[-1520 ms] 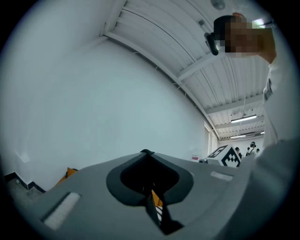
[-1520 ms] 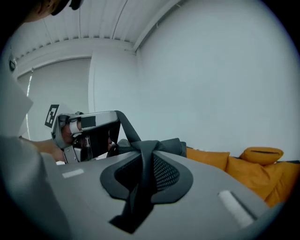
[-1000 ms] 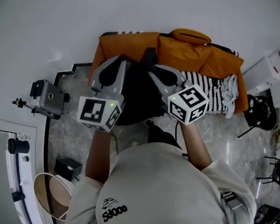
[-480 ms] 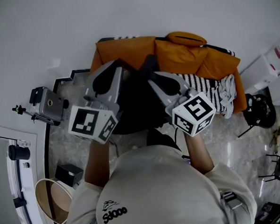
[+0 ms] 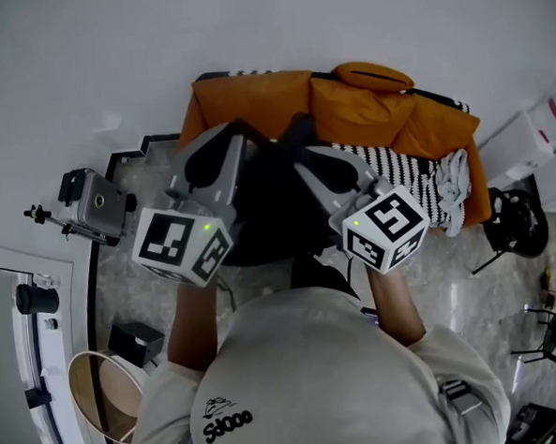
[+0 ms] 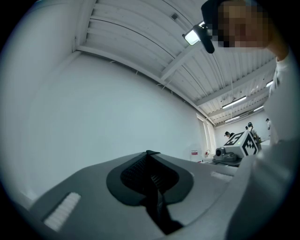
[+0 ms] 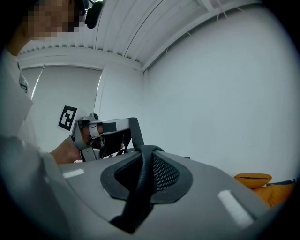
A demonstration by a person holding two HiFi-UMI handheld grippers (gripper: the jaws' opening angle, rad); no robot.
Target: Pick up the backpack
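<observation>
Shifting outward since a second ago, the left gripper is clenching its jaws on a black strap. The right gripper is gripping the strap too. The backpack is hanging between them by the orange sofa.

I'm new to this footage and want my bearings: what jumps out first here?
A black backpack fills the middle of the head view, its straps pinched in the shut left gripper and right gripper. Just behind it stands a bright orange sofa with a striped cloth draped on it.
</observation>
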